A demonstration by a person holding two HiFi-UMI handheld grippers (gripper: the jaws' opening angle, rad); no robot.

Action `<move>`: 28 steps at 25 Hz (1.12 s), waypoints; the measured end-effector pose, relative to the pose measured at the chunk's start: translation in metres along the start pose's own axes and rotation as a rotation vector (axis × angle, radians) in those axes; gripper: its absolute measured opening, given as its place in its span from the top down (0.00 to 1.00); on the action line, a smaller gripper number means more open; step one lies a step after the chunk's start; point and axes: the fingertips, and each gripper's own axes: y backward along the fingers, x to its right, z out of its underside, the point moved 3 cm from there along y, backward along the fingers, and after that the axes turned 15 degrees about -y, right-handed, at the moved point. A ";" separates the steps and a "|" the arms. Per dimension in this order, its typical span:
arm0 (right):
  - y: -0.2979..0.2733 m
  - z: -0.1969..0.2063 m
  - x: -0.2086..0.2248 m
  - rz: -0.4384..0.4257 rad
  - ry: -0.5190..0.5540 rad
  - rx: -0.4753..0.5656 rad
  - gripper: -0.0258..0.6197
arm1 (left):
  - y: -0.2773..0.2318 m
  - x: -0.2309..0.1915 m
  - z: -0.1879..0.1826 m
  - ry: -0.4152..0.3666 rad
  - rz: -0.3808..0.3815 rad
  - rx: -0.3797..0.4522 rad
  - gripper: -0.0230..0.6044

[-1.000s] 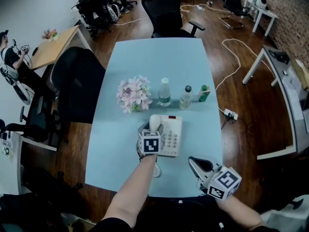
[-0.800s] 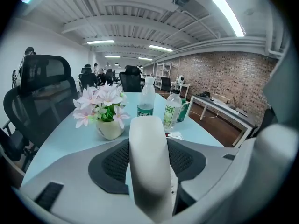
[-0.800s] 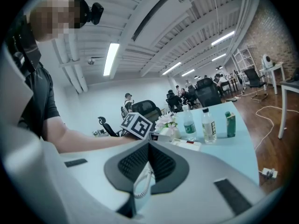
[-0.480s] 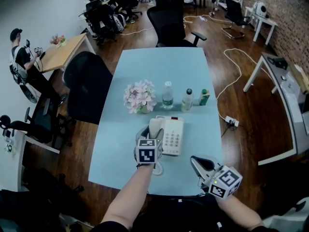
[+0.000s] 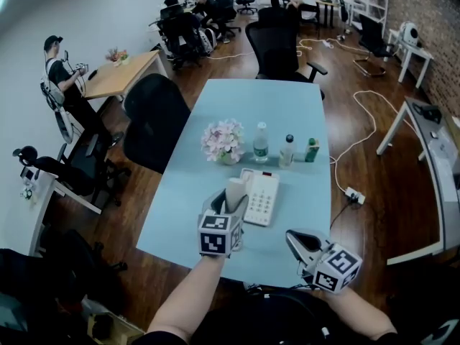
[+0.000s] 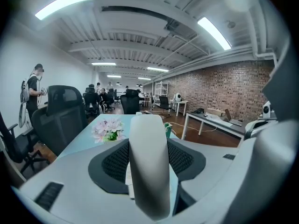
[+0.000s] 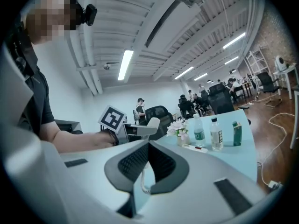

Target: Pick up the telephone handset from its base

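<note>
Pick looks basically done. L gripper (image 5: pixel 231 205) has its 2 jaws clamped on the handset (image 6: pixel 148 162), one each side. The handset is raised just left of the phone base (image 5: pixel 264 198) and, as far as I can judge, clear of the cradle. Coiled cord (image 7: pixel 143 183) hangs below it. R gripper (image 5: pixel 297 238), near the base's front-right, has its jaws together w/ nothing in them. Left to do, if anything: lift a bit higher.
</note>
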 end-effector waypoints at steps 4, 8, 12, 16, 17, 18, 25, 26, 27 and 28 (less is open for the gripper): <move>0.016 0.002 -0.004 -0.041 0.013 -0.006 0.94 | 0.039 0.025 -0.013 -0.007 0.011 0.072 0.58; 0.032 0.004 -0.007 -0.080 0.015 -0.008 0.94 | 0.075 0.052 -0.020 -0.016 0.018 0.123 0.58; 0.045 0.008 -0.008 -0.109 0.014 -0.019 0.94 | 0.105 0.077 -0.021 -0.016 -0.002 0.139 0.58; 0.052 0.019 -0.010 -0.118 0.032 -0.042 0.94 | 0.128 0.094 -0.014 0.005 -0.039 0.141 0.58; 0.052 0.023 -0.009 -0.118 0.035 -0.049 0.94 | 0.132 0.098 -0.010 0.019 -0.049 0.140 0.58; 0.053 0.025 -0.009 -0.117 0.038 -0.056 0.94 | 0.135 0.101 -0.006 0.032 -0.056 0.138 0.58; 0.053 0.044 -0.010 -0.125 0.050 -0.105 0.94 | 0.152 0.110 0.019 0.063 -0.084 0.099 0.58; 0.052 0.044 -0.012 -0.129 0.051 -0.103 0.94 | 0.154 0.109 0.020 0.062 -0.087 0.098 0.58; 0.051 0.044 -0.013 -0.131 0.054 -0.100 0.94 | 0.155 0.108 0.021 0.059 -0.090 0.098 0.58; 0.049 0.043 -0.014 -0.132 0.056 -0.096 0.94 | 0.156 0.106 0.021 0.056 -0.093 0.099 0.58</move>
